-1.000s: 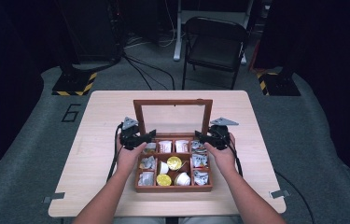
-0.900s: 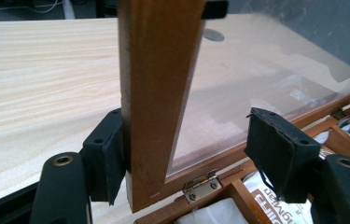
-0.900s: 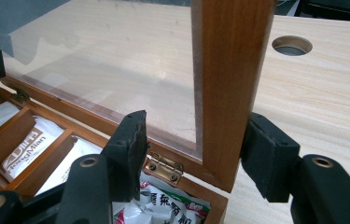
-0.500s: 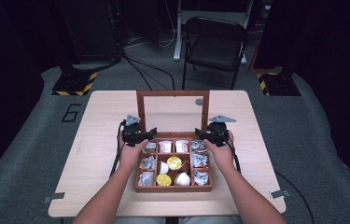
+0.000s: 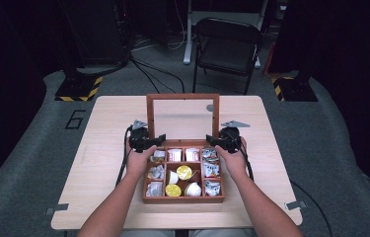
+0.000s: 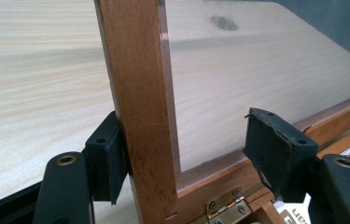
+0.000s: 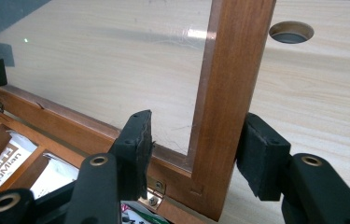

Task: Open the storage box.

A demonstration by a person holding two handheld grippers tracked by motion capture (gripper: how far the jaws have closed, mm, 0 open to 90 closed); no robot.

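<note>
Standing open on a pale wooden table (image 5: 98,148), a wooden box (image 5: 182,200) with a glass-paned lid (image 5: 182,118) sits near the person's edge, its lid raised upright at the far side on brass hinges (image 6: 224,210). At the left of the high view, the left hand (image 5: 138,160) brings the left gripper (image 5: 145,140) to the lid's left frame post. In the left gripper view its jaws straddle that post: the outer pad touches the wood's outer face, while the inner pad stands well clear of it in front of the glass, so the jaws are apart and not clamped. They have just been closing a little around the post. Moving across, the box's compartments hold small silver packets (image 5: 156,172), white sachets (image 5: 174,154) and gold-lidded cups (image 5: 184,172). At the right, the right hand (image 5: 232,160) holds the right gripper (image 5: 227,140) at the lid's right frame post. In the right gripper view the outer pad lies against the post's outer side and the inner pad sits near the glass, with a gap to the wood; these jaws have just been closing too, with the post between them, not yet pinched. A round hole (image 7: 290,31) shows in the table beyond the lid
</note>
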